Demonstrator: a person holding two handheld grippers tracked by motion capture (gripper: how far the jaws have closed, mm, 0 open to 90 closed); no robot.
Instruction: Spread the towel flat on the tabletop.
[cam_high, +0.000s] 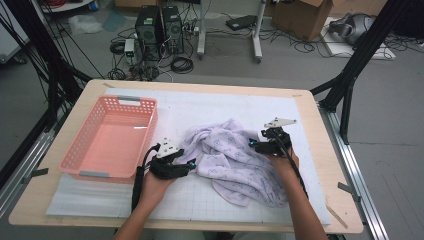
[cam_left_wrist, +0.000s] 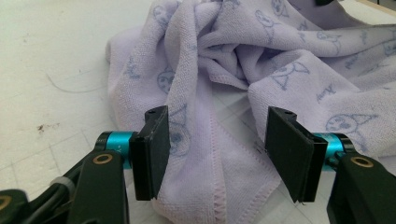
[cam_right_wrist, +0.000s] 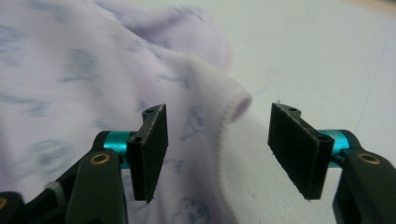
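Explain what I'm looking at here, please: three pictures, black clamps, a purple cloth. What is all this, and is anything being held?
There is no robot arm: a person at a table holds a hand-operated gripper in each hand. The high view looks down from above the person's side; the left gripper shows at its left, the right gripper at its right. The other two pictures come from cameras riding on each gripper, looking along its two black jaws.

On the table lies a white mat with a crumpled lilac towel printed with small cartoon figures, and an empty pink plastic basket to the left.

Nothing is held. Both grippers are open: the left gripper's jaws stand either side of a towel fold, the right gripper's at the towel's hemmed edge, pads not pressing.
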